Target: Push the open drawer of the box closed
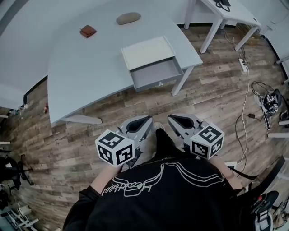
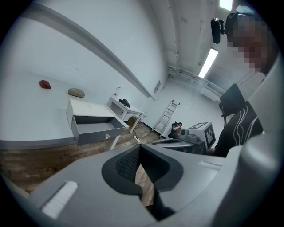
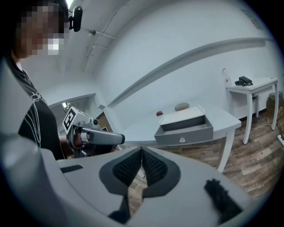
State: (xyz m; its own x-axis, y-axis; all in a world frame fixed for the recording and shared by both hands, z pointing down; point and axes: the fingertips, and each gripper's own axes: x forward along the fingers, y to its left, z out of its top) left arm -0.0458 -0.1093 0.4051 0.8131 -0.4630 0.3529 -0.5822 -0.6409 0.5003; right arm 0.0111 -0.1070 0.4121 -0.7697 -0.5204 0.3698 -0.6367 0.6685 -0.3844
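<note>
Tables: two, a large grey table (image 1: pixel 90 76) and a smaller white table (image 1: pixel 235 11).
Boxes: one box (image 1: pixel 146 52).
Drawers: one drawer (image 1: pixel 156 74).
Drawer knobs: one knob (image 1: pixel 160 84).
Small things on the large table: two, one red-brown pad (image 1: pixel 88 31) and one grey oval lump (image 1: pixel 128 18).
Grippers: two, the left gripper (image 1: pixel 145 121) and the right gripper (image 1: pixel 174 118).
Ladders: one ladder (image 2: pixel 166 117).
Power strips: one power strip (image 1: pixel 243 65).

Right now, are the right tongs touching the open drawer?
Apart. The head view shows a stretch of wood floor between the right tongs and the drawer.
</note>
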